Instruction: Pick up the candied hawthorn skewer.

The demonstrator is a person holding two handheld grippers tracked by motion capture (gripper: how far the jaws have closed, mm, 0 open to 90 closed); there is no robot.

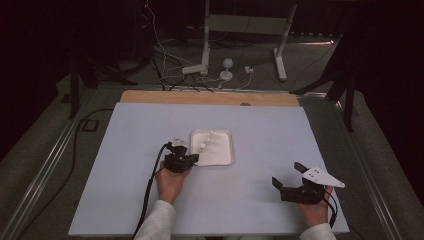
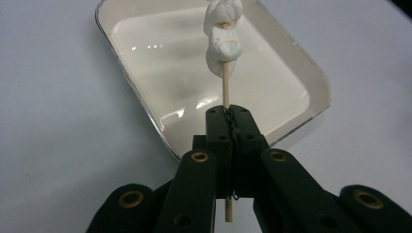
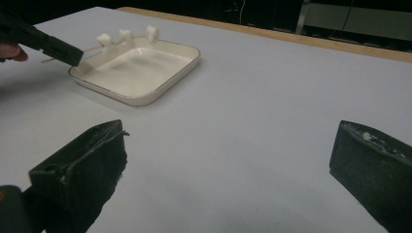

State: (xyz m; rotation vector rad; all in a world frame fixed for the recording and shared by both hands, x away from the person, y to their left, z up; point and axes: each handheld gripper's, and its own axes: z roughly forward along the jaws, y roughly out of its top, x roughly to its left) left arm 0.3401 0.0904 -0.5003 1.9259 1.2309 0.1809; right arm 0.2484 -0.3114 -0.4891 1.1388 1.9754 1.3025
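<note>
A thin wooden skewer [image 2: 225, 92] carries three white marshmallows [image 2: 223, 41], and my left gripper [image 2: 232, 114] is shut on its bare lower part. The marshmallows [image 3: 125, 35] hang above the near left part of a white rectangular tray [image 2: 316, 85]. In the high view the left gripper [image 1: 194, 159] sits at the tray's [image 1: 231, 150] left front corner. My right gripper [image 1: 287, 174] stands open near the table's front right, well apart from the tray [image 3: 145, 99], with nothing between its jaws [image 3: 228, 160]. The left gripper [image 3: 46, 42] appears at that view's far left.
The tray lies mid-table on a pale sheet [image 1: 260, 130] that covers the table. A wooden strip [image 1: 210, 98] runs along the far edge. Beyond it are cables and a white stand's legs [image 1: 202, 67] on the floor.
</note>
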